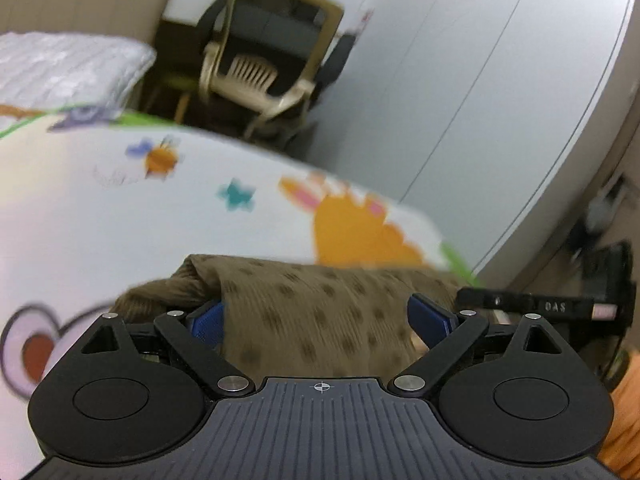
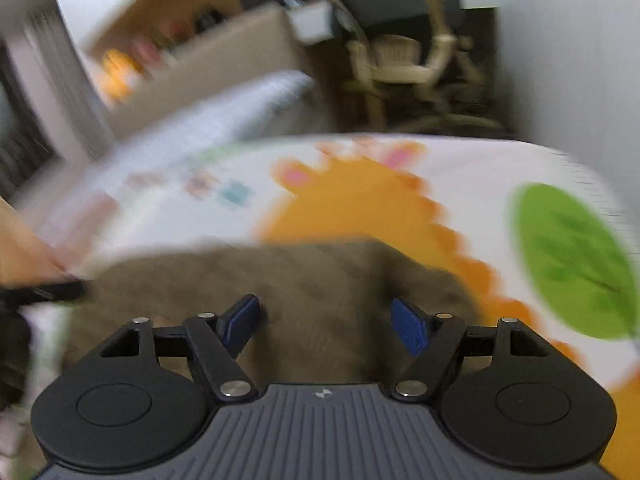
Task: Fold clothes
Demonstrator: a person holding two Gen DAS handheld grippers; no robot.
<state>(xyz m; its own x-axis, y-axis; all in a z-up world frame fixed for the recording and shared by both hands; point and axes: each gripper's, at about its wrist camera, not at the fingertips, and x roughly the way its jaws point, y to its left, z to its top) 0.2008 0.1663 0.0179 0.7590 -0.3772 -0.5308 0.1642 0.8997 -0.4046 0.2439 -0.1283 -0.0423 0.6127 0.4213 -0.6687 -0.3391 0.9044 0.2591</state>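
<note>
Both jaws stand wide: the left hand-held gripper (image 1: pixel 320 320) and right hand-held gripper (image 2: pixel 326 326) straddle the cloth (image 1: pixel 312 320) on the bed (image 1: pixel 120 220). Edges should be matched before it is pinched.

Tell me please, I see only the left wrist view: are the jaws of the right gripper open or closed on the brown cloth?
Observer: The right gripper has its jaws open; the brown cloth lies between them, not pinched.
Operator: What is printed on the sheet to the right of the cloth?
Observer: A large green leaf print, beside the orange print.
Operator: Is that view sharp?
Observer: No, the right wrist view is strongly blurred by motion.
</note>
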